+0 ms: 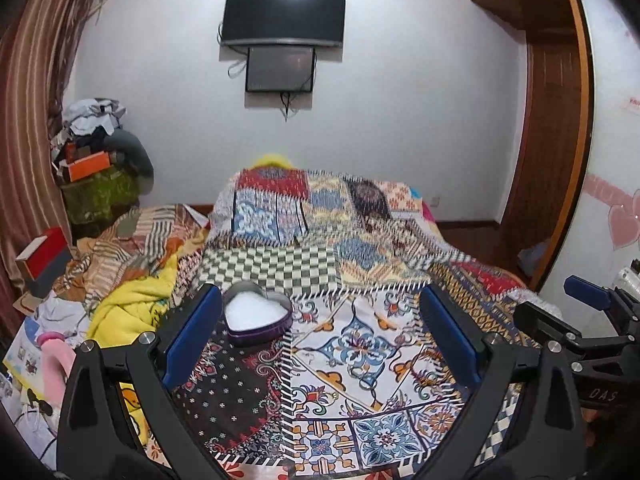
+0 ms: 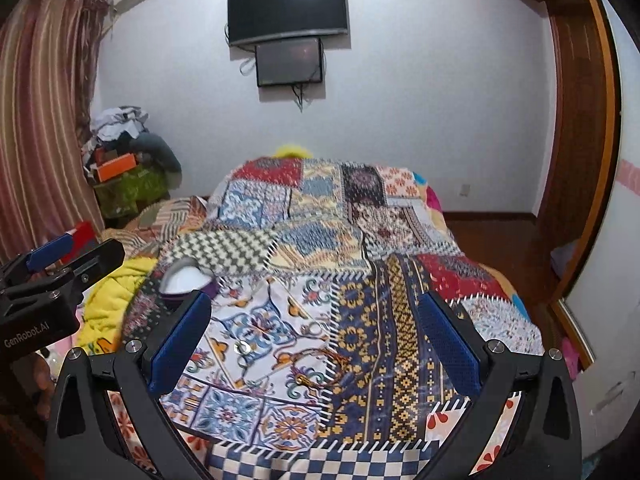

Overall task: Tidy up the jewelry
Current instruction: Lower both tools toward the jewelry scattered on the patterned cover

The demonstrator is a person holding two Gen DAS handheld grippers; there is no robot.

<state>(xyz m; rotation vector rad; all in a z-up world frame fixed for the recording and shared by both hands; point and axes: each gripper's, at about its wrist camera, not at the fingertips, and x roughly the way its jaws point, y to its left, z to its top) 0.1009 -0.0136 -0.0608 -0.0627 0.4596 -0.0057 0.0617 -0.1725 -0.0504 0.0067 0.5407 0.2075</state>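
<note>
1. Across the lower half of both frames lies the bed, covered by a patchwork quilt (image 2: pixel 360 280) whose busy pattern makes small pieces easy to miss.
2. At left centre of the left wrist view sits the heart-shaped tin (image 1: pixel 258 314), open, with white padding inside, just beyond the left gripper's left finger.
3. In the lower centre of the right wrist view lies the jewelry: a thin chain with a gold clasp (image 2: pixel 308 378) and, to its left, a small silver ring (image 2: pixel 242 347), both flat on the quilt and well apart from the tin.
4. The left gripper (image 1: pixel 320 340) and right gripper (image 2: pixel 320 344) both stand wide apart, holding nothing.
5. My judgement: the right gripper should descend straight over the chain and pinch at the clasp, since soft fabric may bunch between the pads.
</note>
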